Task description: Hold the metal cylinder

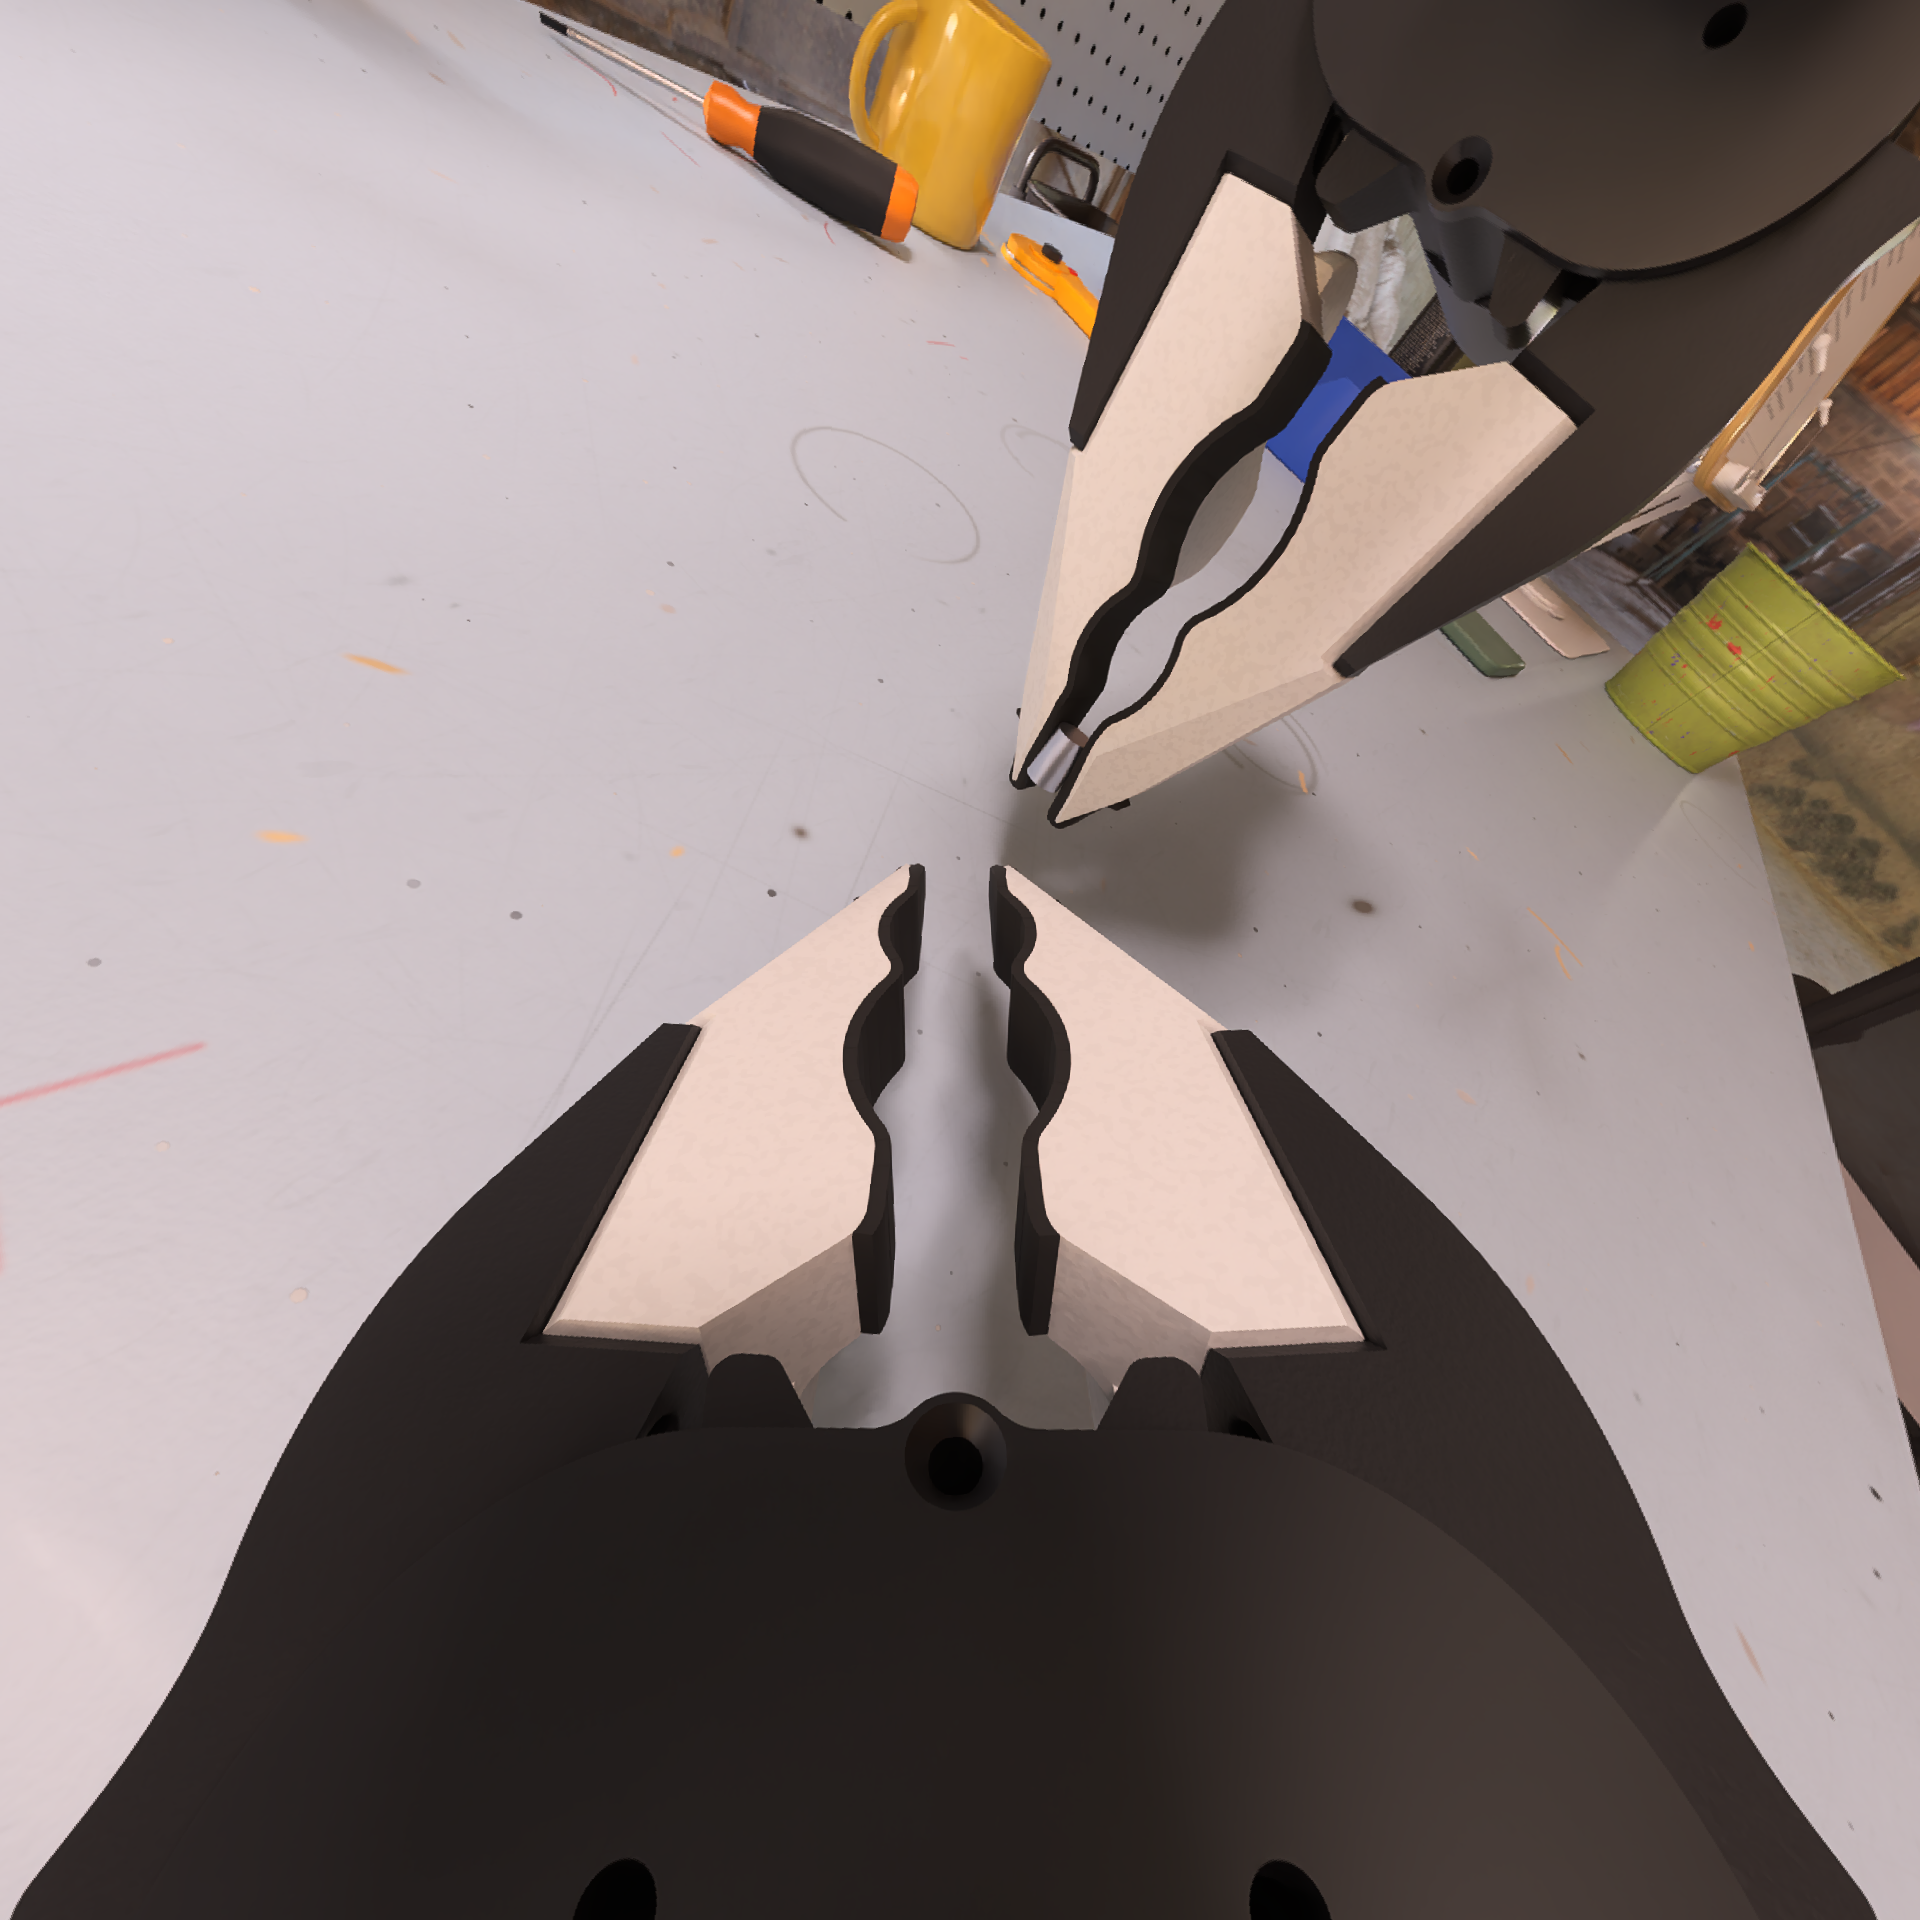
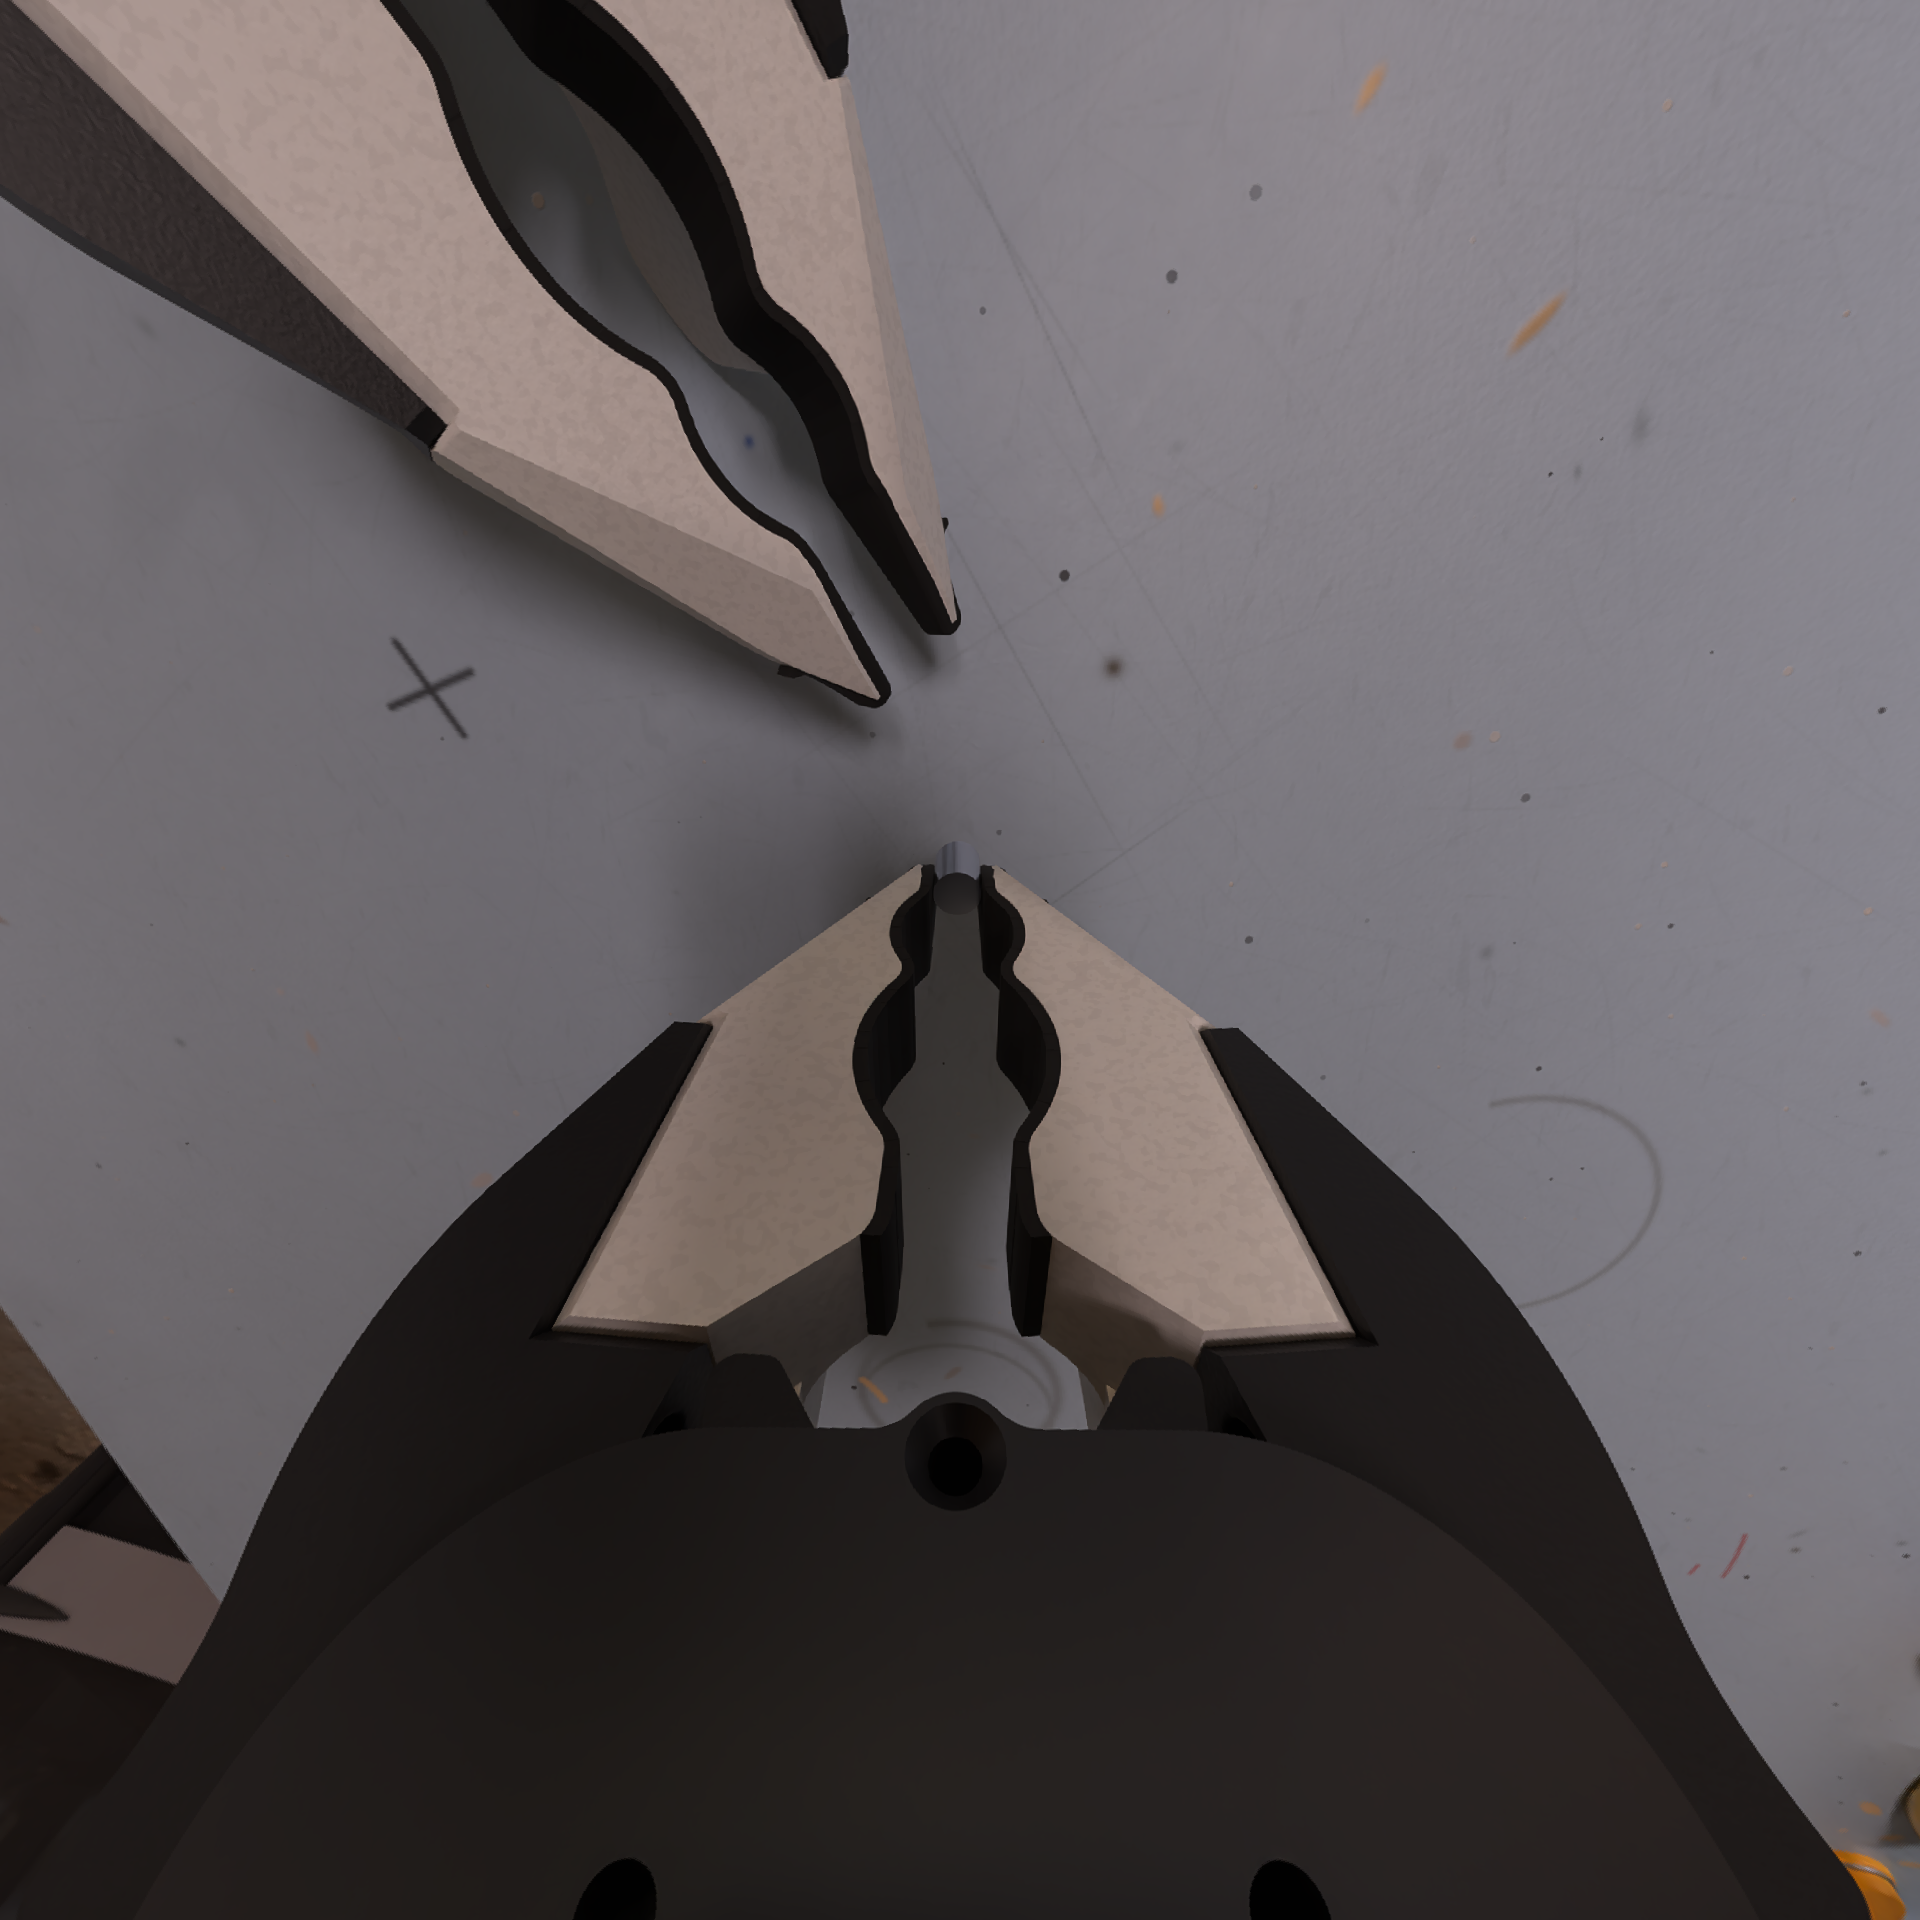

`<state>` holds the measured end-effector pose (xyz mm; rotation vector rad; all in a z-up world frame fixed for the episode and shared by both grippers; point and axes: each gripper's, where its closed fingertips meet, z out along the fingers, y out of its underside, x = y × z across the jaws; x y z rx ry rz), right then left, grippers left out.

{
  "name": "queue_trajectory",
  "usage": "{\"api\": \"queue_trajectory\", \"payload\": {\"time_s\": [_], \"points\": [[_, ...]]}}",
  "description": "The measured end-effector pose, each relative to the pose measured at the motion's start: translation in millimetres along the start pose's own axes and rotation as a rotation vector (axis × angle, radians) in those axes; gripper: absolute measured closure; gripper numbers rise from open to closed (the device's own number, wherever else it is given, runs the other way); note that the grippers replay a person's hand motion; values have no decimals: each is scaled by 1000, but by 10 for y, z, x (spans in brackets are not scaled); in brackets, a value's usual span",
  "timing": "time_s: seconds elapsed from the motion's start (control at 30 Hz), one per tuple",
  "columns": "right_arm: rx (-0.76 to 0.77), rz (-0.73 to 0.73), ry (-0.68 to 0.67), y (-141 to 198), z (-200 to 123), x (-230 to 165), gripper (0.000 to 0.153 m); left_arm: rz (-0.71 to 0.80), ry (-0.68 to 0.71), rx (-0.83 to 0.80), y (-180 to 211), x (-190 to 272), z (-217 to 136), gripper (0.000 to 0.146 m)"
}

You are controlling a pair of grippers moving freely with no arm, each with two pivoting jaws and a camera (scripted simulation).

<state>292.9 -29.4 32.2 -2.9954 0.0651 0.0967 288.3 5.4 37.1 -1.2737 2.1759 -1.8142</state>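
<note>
A small metal cylinder sits pinched between the tips of my right gripper, just above the grey table. In the left wrist view the same cylinder shows as a short silver stub at the tips of the right gripper, which comes down from the upper right. My left gripper is open with a narrow gap and holds nothing. It hovers close in front of the right gripper's tips. In the right wrist view the left gripper reaches in from the upper left, its jaws slightly apart.
At the back of the table lie an orange-and-black screwdriver, a yellow mug and a yellow cutter. A blue block shows behind the right gripper. A green drum stands beyond the table's right edge.
</note>
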Motion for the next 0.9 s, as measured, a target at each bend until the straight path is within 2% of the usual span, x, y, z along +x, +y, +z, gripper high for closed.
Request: {"api": "queue_trajectory", "payload": {"time_s": [0.63,0.73,0.9], "points": [[-77,-41,-30,-17,21,17,145,1,0,1,6,-2,-1,138],[-106,-84,-15,2,79,2,145,-2,1,1,6,-2,-1,138],[-87,-71,-21,-5,84,3,145,-6,5,3,5,-1,0,138]]}}
